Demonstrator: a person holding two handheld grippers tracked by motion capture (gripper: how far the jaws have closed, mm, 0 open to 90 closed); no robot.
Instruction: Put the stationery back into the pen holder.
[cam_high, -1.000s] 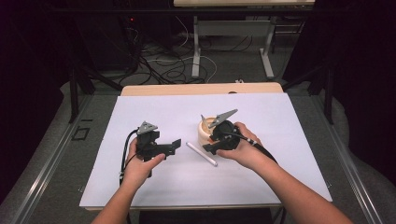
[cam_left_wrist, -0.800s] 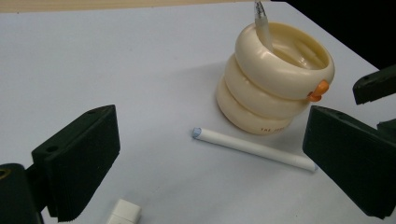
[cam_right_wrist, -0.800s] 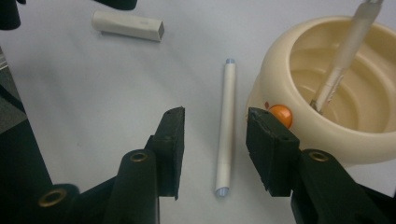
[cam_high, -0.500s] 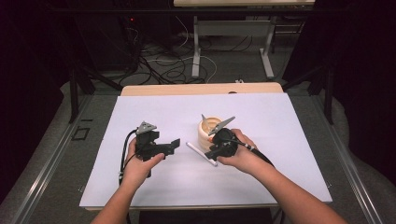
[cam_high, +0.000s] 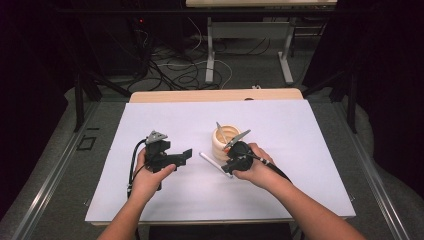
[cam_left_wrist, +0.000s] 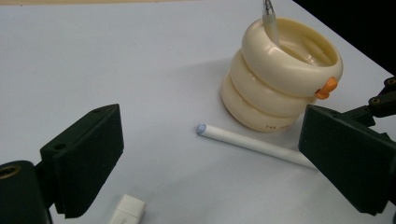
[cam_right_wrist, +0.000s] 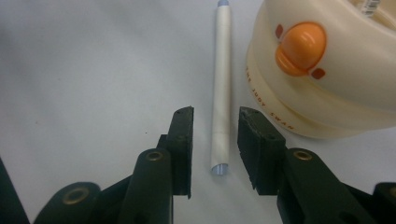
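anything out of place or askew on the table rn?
One thing: a white pen lies flat on the table beside the cream ring-shaped holder, while another pen stands inside it. The right gripper is open, jaws either side of the loose pen's end. Nothing spilled or damaged.

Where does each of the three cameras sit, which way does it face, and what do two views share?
High view: above the person's side, facing forward and down on the table; forearms, both hands, left gripper show.
Left gripper view: on that gripper, looking past its open jaws at the ring-shaped cream holder.
Right gripper view: on the right gripper, jaws straddling the white pen without touching.
Shared: both gripper views show pen and holder.
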